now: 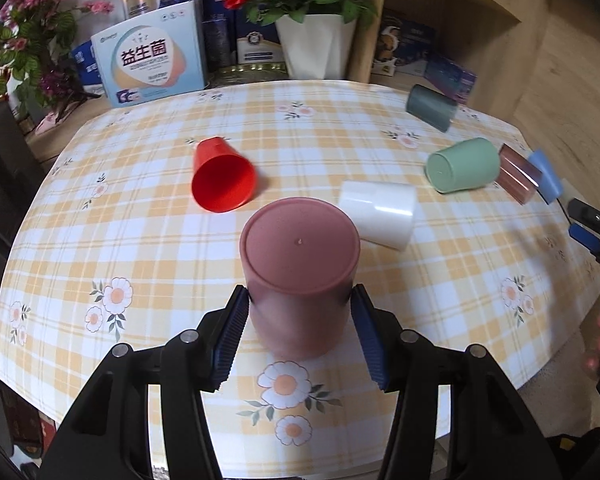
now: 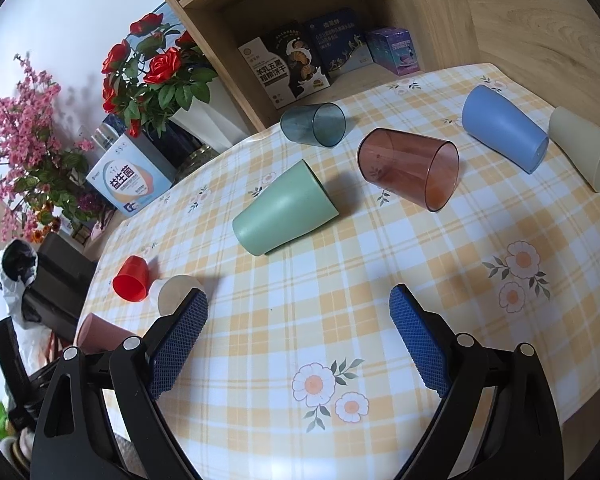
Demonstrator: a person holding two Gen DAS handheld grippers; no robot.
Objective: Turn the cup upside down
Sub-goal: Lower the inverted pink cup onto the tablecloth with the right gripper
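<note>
Dusty-pink plastic, base up: the pink cup (image 1: 298,276) stands upside down on the checked tablecloth (image 1: 140,240) near the table's near edge, in the left wrist view. The left gripper (image 1: 298,332) has its blue ribbed pads on either side of the cup's wall; the lower wall is blurred, so the pads seem to touch it, but firm clamping cannot be told. Behind it a red cup (image 1: 223,176) and a white cup (image 1: 378,214) lie on their sides. Toward the right edge lie a green cup (image 2: 286,214), a clear brown cup (image 2: 410,168), a smoky grey cup (image 2: 314,125), a blue cup (image 2: 504,134) and a cream cup (image 2: 586,152). The right gripper (image 2: 298,322) hovers over bare cloth, fingers wide apart, holding nothing.
</note>
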